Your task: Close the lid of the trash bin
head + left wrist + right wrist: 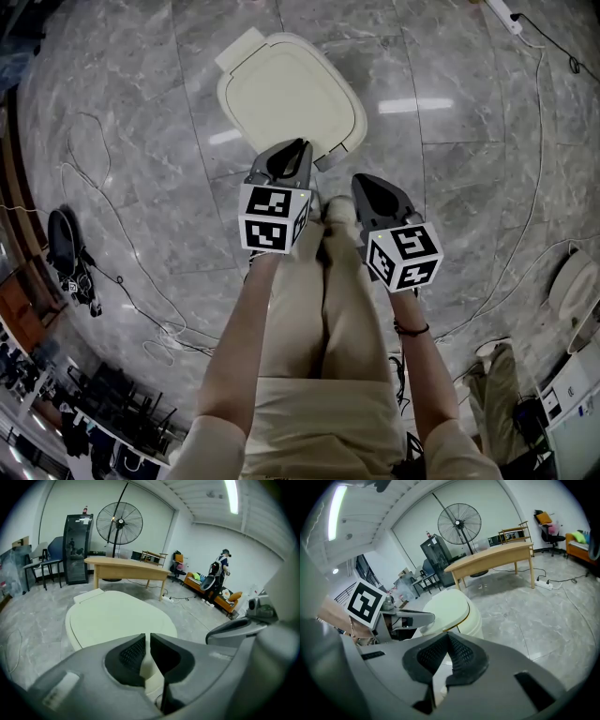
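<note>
Both are closed and empty: left gripper (298,146) at the lid (286,94) rim, right gripper (362,181) just beside.

Grey left gripper (302,146) and right gripper (362,180) carry black-and-white marker cubes (273,218); beige trousers (323,309), dark wristband (412,329).

Rounded plastic trash bin lid (291,94) is reading plain cream, marble floor (450,187) grey with white veining, left gripper (300,145) and right gripper (360,180) grey, wearing black-and-white square-marker cubes (272,217).

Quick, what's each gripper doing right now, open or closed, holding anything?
Left gripper: closed to a slit by the bin lid; any grip cannot be told.
Right gripper: closed, empty.
</note>
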